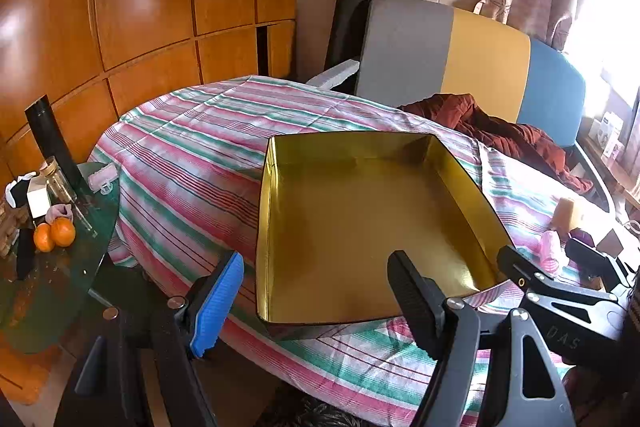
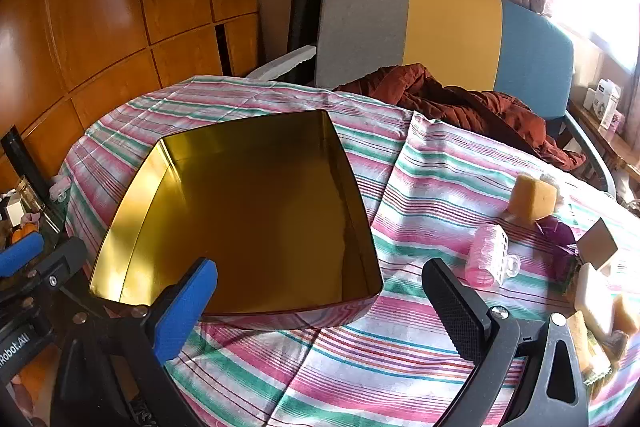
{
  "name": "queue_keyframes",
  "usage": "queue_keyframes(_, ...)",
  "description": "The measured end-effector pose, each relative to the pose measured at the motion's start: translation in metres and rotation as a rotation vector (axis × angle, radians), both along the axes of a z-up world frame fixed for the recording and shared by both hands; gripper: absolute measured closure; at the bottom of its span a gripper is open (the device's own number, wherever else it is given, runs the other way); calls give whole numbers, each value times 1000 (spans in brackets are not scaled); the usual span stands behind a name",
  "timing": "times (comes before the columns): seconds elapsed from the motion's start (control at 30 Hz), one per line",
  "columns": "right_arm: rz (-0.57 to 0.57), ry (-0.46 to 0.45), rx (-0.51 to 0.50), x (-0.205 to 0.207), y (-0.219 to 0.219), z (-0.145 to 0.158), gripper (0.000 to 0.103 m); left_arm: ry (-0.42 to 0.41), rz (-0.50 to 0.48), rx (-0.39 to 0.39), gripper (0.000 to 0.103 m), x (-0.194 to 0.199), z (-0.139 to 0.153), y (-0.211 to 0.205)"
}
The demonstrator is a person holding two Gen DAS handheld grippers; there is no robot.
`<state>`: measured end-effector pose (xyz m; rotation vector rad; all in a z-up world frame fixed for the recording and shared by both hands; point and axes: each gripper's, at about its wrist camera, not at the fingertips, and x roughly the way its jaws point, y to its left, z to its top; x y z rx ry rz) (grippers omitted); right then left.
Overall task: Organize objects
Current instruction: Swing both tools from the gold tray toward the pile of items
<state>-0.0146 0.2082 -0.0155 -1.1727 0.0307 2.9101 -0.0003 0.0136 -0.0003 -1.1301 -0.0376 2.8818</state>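
2 hand-held grippers hang tilted down over the gold tin.
The left hand-held gripper (image 1: 316, 301) and right hand-held gripper (image 2: 320, 303) both gape wide, holding nothing; the shiny gold tin (image 2: 248, 211) lies bare inside on the striped cloth (image 2: 420, 163), a pink hair roller (image 2: 490, 255) near its right.

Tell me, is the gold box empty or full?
Empty: the gold box shows only its bare shiny floor in both views.

Blown-out window (image 1: 608, 7) glare at right, fisheye-curved edges
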Motion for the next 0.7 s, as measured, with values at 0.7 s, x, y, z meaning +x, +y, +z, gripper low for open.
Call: queue_keyframes(0.7, -61, 54, 6, 18, 23, 22, 0, -40, -79, 7, 27, -10, -2, 20)
